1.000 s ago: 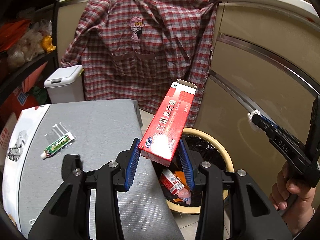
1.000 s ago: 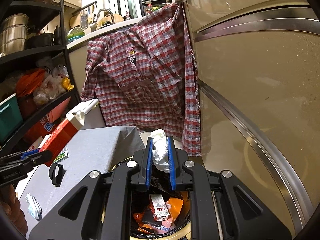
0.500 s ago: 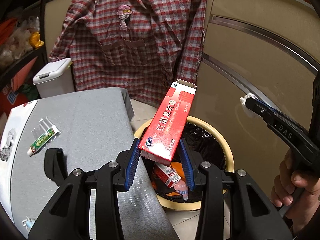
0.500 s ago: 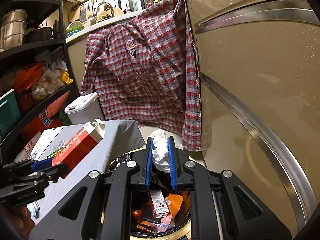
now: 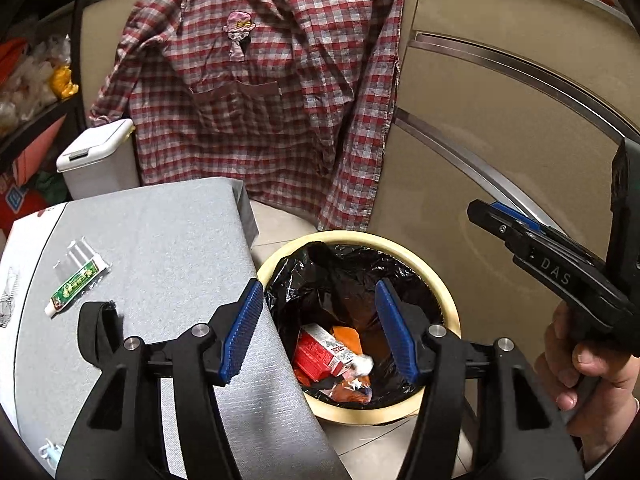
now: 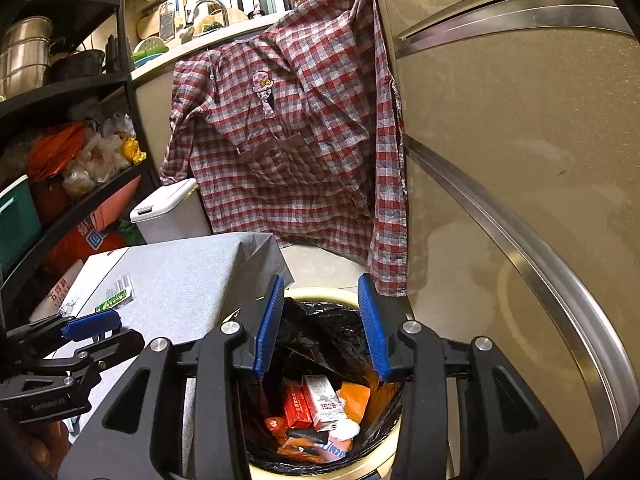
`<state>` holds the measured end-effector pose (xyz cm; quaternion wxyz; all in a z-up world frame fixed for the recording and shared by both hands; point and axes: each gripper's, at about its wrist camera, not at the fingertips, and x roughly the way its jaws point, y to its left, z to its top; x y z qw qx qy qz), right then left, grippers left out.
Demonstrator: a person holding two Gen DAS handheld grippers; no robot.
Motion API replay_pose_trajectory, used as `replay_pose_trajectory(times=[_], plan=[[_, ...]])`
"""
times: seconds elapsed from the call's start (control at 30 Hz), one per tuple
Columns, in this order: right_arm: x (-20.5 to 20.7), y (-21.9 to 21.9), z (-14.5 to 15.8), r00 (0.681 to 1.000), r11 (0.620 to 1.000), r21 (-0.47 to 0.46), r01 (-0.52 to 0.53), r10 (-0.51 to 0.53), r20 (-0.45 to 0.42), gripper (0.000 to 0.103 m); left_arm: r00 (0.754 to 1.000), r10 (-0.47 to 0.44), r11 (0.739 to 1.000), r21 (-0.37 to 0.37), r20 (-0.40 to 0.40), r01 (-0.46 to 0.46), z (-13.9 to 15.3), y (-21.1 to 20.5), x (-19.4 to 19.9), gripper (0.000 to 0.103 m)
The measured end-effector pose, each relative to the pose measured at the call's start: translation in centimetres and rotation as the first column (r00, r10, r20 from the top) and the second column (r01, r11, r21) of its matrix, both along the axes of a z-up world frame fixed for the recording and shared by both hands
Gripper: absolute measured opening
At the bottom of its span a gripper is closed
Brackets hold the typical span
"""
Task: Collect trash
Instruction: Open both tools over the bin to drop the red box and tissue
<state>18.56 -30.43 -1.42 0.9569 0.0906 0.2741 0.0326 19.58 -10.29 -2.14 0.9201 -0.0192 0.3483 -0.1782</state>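
Both grippers opening, empty, over bin (image 5: 448,300) beside table edge (image 5: 256,264).

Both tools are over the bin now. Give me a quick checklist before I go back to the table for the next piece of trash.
1. Left tool empty: ok, jaws opening, nothing between them.
2. Right tool empty: ok, jaws opening, nothing between them.
3. Red box inside the bin: ok, it lies on the other trash.
4. White tissue wad inside the bin: ok, beside the red box.
5. Next target in sight: ok, the green tube lies flat on the grey table.
6. Other trash on the table: cannot tell, small items at its near left edge are cut off.
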Motion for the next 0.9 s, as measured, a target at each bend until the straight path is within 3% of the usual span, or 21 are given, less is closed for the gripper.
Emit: replay_pose_trajectory(times=[0.37,0.8,0.9], plan=[[-0.2,0.7,-0.1,1.0,1.0,-0.007,-0.009,0.009,0.009,0.04,0.999,0.025,1.0,0.002,0.02,-0.025,0.9,2.1,-0.5,0.046],[-0.8,5.0,0.1,0.996,0.997,-0.017,-0.078,0.078,0.036,0.039,0.988,0.144,0.989,0.013,0.051,-0.145,2.1,10.7,-1.7,0.037],[-1.2,6.5,0.2,0.994,0.995,-0.013,-0.096,0.096,0.048,0.035,0.984,0.169,0.985,0.034,0.063,-0.172,2.1,12.6,-2.0,0.034]])
